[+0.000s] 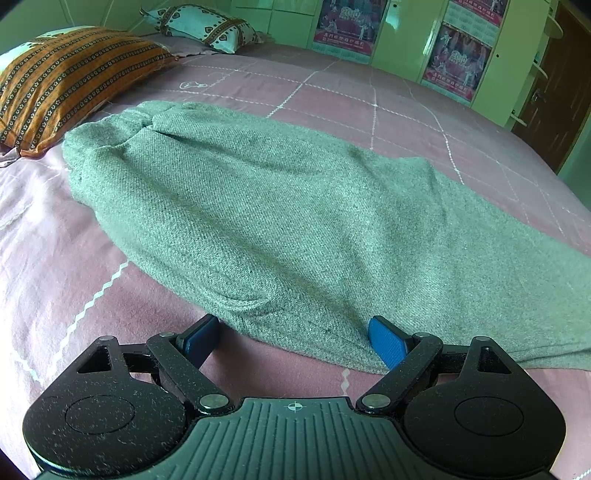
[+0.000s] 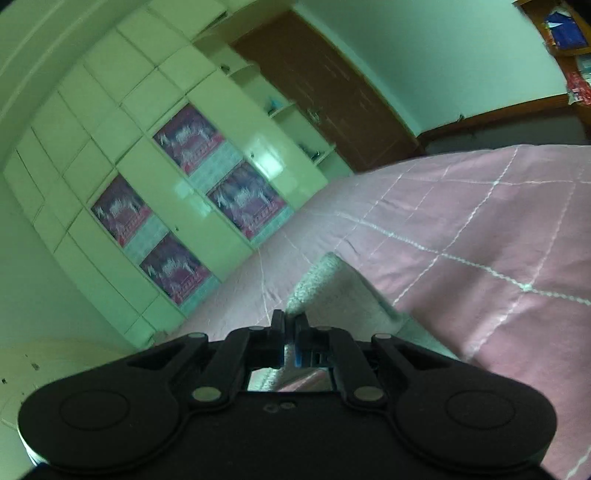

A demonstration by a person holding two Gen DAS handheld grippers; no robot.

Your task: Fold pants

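Grey-green knit pants point(image 1: 258, 206) lie spread across the pink bedsheet point(image 1: 74, 277), one bunched end near the striped pillow and the rest running off to the right. My left gripper point(image 1: 293, 334) hovers at the near edge of the pants, its blue pads point(image 1: 384, 339) wide apart and open, with that edge lying between and below them. In the right wrist view, which is rolled and blurred, my right gripper point(image 2: 291, 325) is shut, and a strip of the pants point(image 2: 325, 284) rises from its tips above the bedsheet point(image 2: 480, 240).
An orange striped pillow point(image 1: 62, 81) and a white patterned pillow point(image 1: 203, 26) lie at the far left of the bed. A pale cupboard with posters point(image 1: 406, 29) lines the far wall, with a brown door point(image 1: 565, 92) beside it. The same cupboard point(image 2: 147, 147) and door point(image 2: 332, 92) show in the right wrist view.
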